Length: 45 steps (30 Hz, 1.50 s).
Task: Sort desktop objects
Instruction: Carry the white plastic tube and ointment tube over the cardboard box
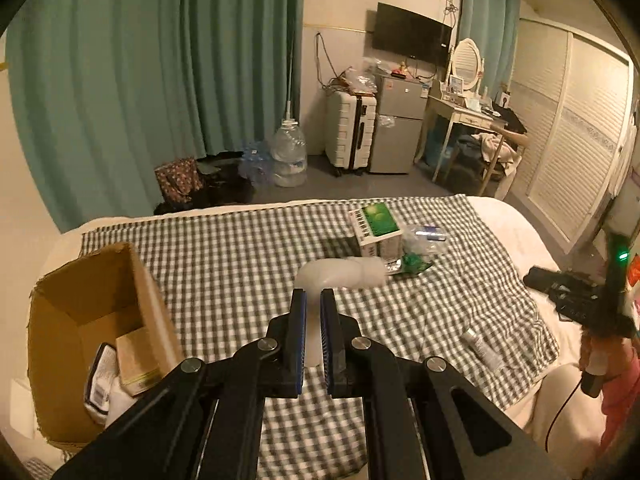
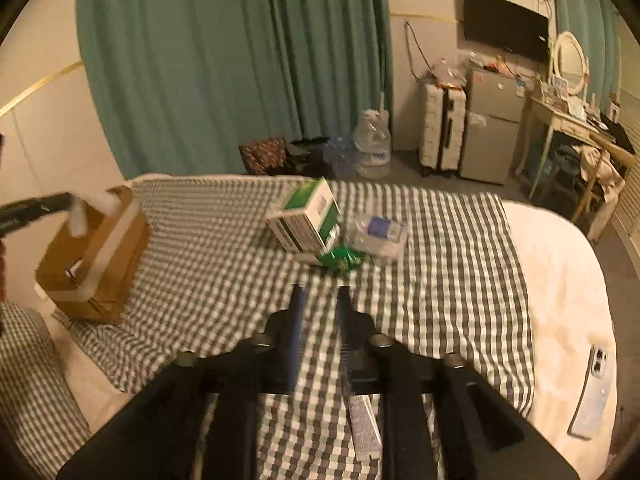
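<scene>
Both views were dim and warm-yellow, lit by indoor lamp light from overhead; no daylight came through the green curtains (image 1: 152, 80). Strong fisheye bending showed, with black vignette corners. The left wrist view was mostly sharp, with mild glare on a plastic wrapper (image 1: 424, 236) and a green LED (image 1: 622, 256) blooming at the right edge. The right wrist view had heavy motion blur: the checked cloth (image 2: 440, 248) smeared, the green-and-white box (image 2: 306, 216) was soft, and the right tool (image 2: 320, 296) had fuzzy edges. Shadows were soft and weak. The far room was grainy.
</scene>
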Motion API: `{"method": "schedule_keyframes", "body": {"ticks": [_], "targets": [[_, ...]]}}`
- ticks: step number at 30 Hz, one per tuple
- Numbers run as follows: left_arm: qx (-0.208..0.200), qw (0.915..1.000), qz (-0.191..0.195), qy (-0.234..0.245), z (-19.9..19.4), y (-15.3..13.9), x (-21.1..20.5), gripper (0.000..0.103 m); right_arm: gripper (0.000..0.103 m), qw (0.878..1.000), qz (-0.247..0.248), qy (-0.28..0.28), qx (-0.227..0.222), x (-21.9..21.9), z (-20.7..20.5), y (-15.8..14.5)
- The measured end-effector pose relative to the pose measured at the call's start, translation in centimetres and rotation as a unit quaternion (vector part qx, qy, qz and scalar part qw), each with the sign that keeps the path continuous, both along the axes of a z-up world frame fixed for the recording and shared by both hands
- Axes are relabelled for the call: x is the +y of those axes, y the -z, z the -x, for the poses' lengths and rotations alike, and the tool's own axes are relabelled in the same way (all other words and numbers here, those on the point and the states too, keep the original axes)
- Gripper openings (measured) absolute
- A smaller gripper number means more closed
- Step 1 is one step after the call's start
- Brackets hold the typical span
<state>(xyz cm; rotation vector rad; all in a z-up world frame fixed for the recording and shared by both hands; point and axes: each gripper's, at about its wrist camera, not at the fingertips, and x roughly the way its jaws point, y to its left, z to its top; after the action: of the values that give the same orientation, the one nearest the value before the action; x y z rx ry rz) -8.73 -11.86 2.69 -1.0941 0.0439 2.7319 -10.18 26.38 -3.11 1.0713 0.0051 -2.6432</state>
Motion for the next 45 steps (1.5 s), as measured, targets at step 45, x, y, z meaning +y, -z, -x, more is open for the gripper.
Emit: {"method": "schedule_keyframes", "body": {"ticks": [45], "targets": [[-0.01,0.9976,0.031,-0.061,-3.8,1.7,-12.8,0.009,0.023,0.986,0.057,-0.158,-0.011,-19.8,1.8,-1.6]]}}
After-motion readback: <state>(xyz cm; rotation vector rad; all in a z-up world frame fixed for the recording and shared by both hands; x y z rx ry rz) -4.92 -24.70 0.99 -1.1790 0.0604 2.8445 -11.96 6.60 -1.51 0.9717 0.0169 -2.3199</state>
